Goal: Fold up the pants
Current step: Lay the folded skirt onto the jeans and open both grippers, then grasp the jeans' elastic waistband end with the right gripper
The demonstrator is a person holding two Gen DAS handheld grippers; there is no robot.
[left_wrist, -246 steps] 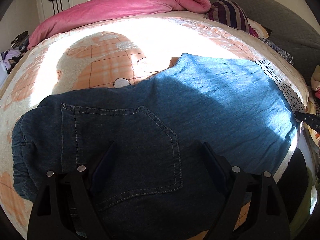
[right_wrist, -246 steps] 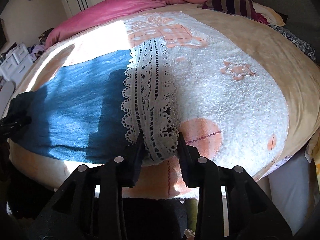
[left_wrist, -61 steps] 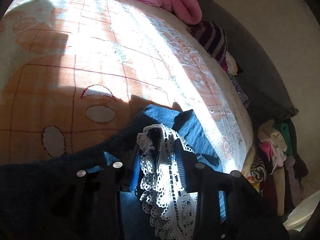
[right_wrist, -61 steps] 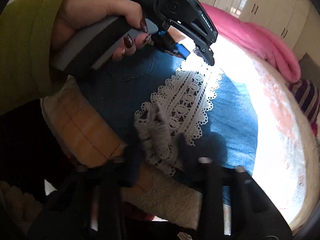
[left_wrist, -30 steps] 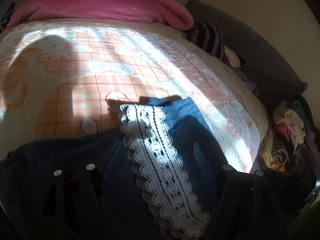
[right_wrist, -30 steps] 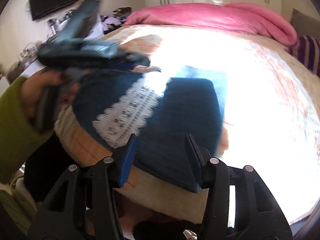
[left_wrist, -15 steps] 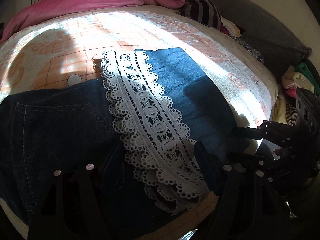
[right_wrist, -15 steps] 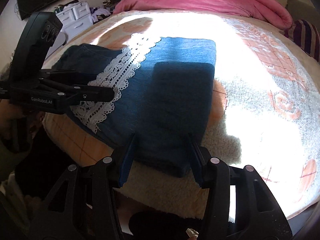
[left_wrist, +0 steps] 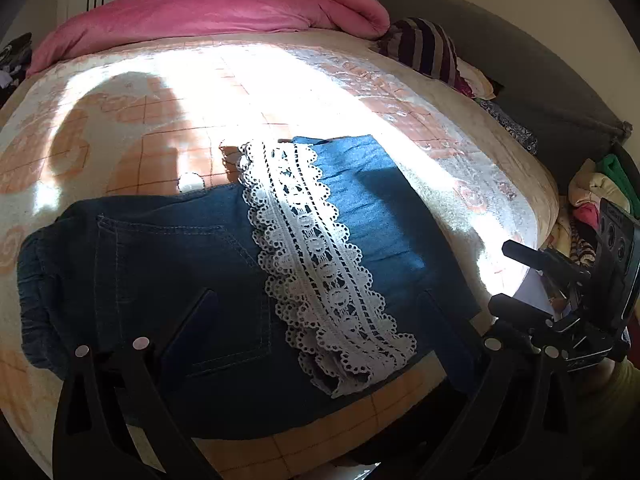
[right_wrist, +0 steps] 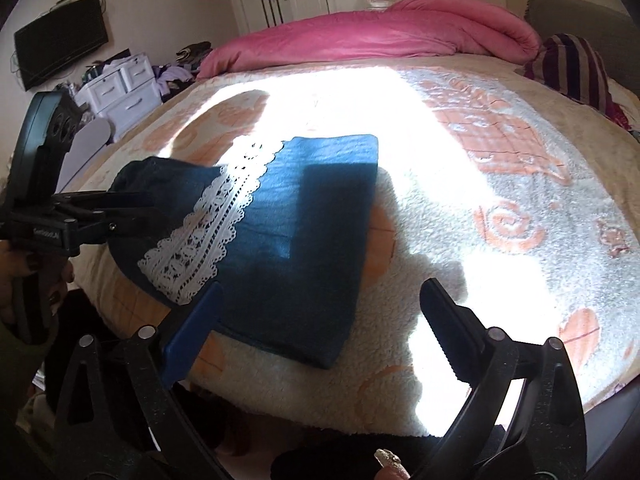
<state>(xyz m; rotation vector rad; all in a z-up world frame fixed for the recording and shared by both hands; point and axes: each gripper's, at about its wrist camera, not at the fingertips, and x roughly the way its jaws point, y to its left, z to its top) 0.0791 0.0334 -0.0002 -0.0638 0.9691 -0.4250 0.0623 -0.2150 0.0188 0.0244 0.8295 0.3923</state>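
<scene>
Having widened since half a second ago, both claws now standing apart and empty: left claw (left_wrist: 316, 312) hovering over the dark blue denim pants (left_wrist: 168, 280), right claw (right_wrist: 320, 308) backing off the folded edge at lower centre. Lying folded once near the front edge of the cream-and-orange fleece bed cover (right_wrist: 500, 184), white lace hem trim (left_wrist: 316, 248) laid across the seat. Probably needing one more fold. Resting well apart in the upper frame: rumpled pink quilt (right_wrist: 380, 36), striped purple cushion (right_wrist: 572, 64). Blocking nothing.
</scene>
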